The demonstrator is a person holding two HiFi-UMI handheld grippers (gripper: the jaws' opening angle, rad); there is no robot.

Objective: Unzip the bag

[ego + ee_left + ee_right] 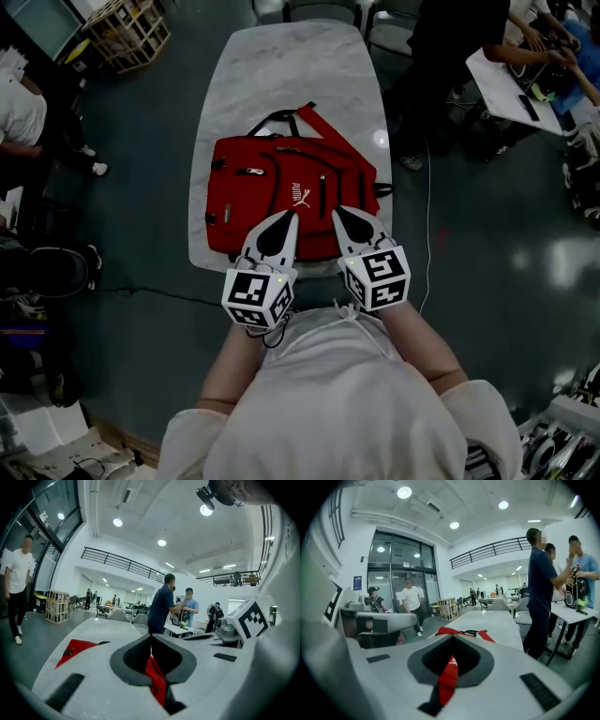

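Centre frame, a red backpack [281, 183] lies flat on the marble worktop [281, 75], front face up, which keeps its zips [251, 172] within reach. The left tongs [289, 221] and right tongs [339, 214] hover side by side over the bag's lower edge, tips pressed together and gripping nothing, apparently poised before choosing a zip pull.

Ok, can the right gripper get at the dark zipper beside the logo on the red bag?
Probably yes. The right gripper is over the near edge of the red bag, and the zipper lies just ahead with nothing across it. Its jaws are together, so they would need opening first.
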